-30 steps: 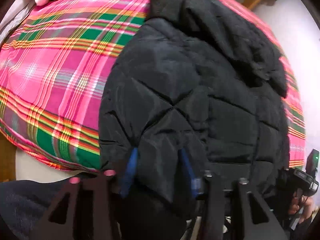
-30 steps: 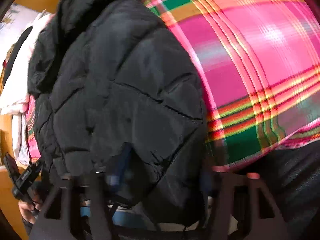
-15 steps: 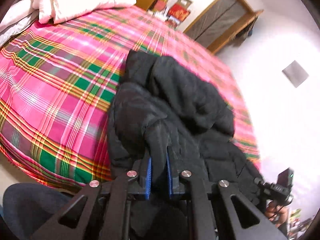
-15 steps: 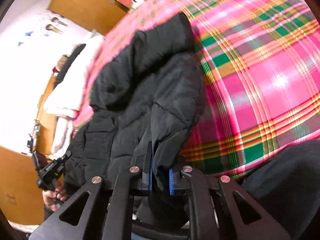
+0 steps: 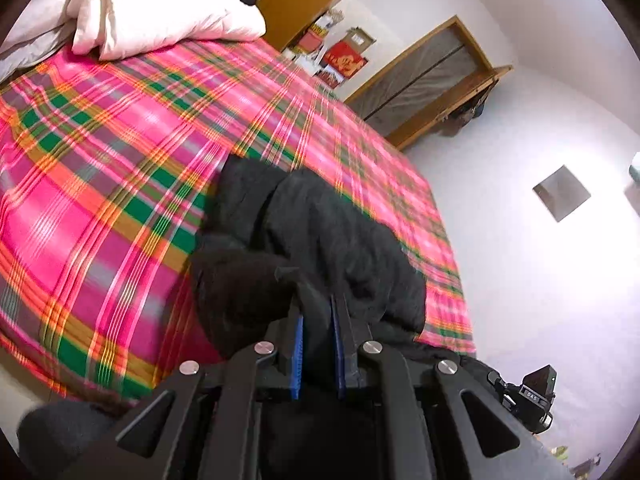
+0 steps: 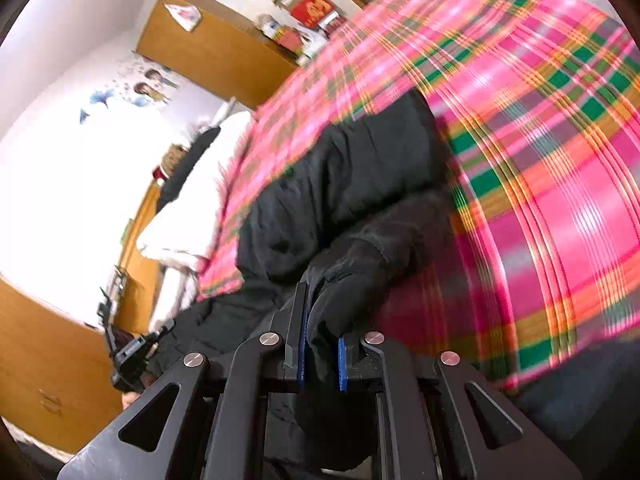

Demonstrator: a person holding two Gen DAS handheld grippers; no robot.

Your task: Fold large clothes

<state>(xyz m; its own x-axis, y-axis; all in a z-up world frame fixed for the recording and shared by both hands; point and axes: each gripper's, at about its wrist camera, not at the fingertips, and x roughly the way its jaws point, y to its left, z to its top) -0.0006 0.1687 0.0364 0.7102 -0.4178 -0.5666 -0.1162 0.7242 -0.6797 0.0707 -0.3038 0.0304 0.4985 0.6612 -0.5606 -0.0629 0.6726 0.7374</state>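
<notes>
A black quilted puffer jacket (image 5: pixel 328 232) lies on a bed with a pink plaid cover (image 5: pixel 120 168), hood end away from me. My left gripper (image 5: pixel 318 320) is shut on the jacket's near hem and holds it lifted off the bed. In the right wrist view the jacket (image 6: pixel 352 184) runs from the bed edge up the plaid cover (image 6: pixel 540 120). My right gripper (image 6: pixel 322 320) is shut on the hem at the jacket's other corner, fabric bunched between the blue pads (image 6: pixel 342 354). The hem hangs between both grippers.
White pillows (image 5: pixel 160 4) are piled at the head of the bed. A wooden cabinet (image 6: pixel 208 48) and wall stand beyond. The other gripper's handle shows at the lower right of the left wrist view (image 5: pixel 528 396) and at the lower left of the right wrist view (image 6: pixel 132 352).
Both grippers closed on the jacket's near hem and lifted it up and back. The views tilted up from the jacket to show the bed and room.
</notes>
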